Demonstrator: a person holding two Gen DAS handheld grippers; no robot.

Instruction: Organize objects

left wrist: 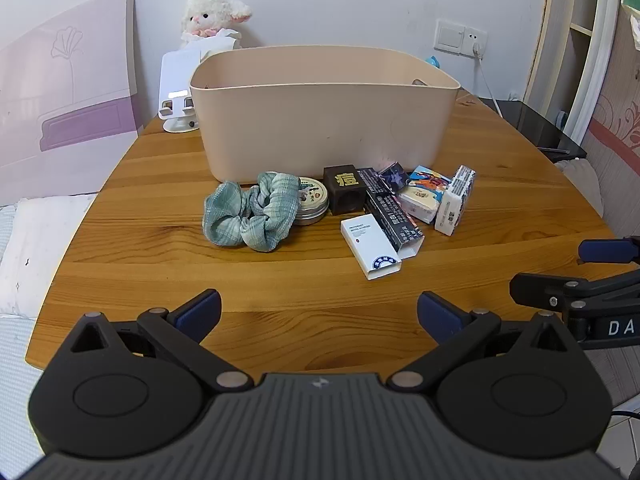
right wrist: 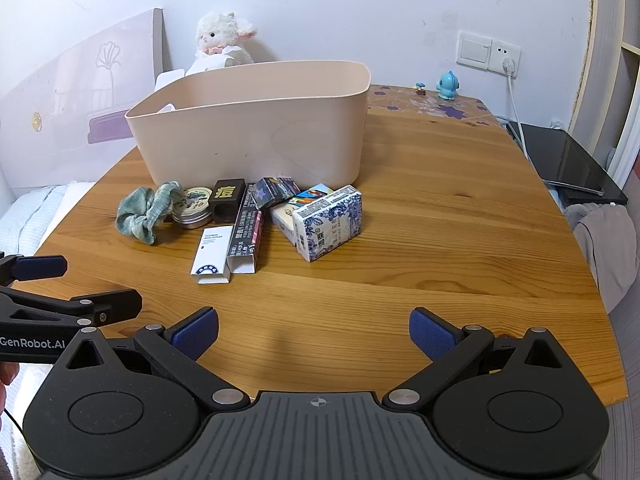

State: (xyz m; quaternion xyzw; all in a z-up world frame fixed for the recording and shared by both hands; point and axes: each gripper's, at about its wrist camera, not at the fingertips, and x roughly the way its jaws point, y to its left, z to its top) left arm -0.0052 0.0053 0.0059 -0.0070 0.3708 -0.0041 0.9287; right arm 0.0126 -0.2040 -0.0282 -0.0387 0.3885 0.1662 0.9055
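Observation:
A beige plastic bin (left wrist: 324, 120) (right wrist: 256, 136) stands on the wooden table (left wrist: 280, 280). In front of it lies a row of small things: a green scrunchie (left wrist: 250, 210) (right wrist: 144, 210), a round tin (left wrist: 310, 202) (right wrist: 193, 207), a dark brown block (left wrist: 345, 193) (right wrist: 227, 199), a long black box (left wrist: 390, 210) (right wrist: 247, 234), a white box (left wrist: 370, 246) (right wrist: 212, 254), a colourful pack (left wrist: 424, 196) and a blue-patterned tissue pack (left wrist: 456, 200) (right wrist: 328, 222). My left gripper (left wrist: 318, 314) and right gripper (right wrist: 314, 332) are open and empty, well short of the row.
A plush lamb (left wrist: 212, 16) and a white stand (left wrist: 178, 92) sit behind the bin. A blue figurine (right wrist: 448, 85) stands at the back right. A black tablet (right wrist: 568, 164) lies off the table's right edge. A bed (left wrist: 24, 248) is at the left.

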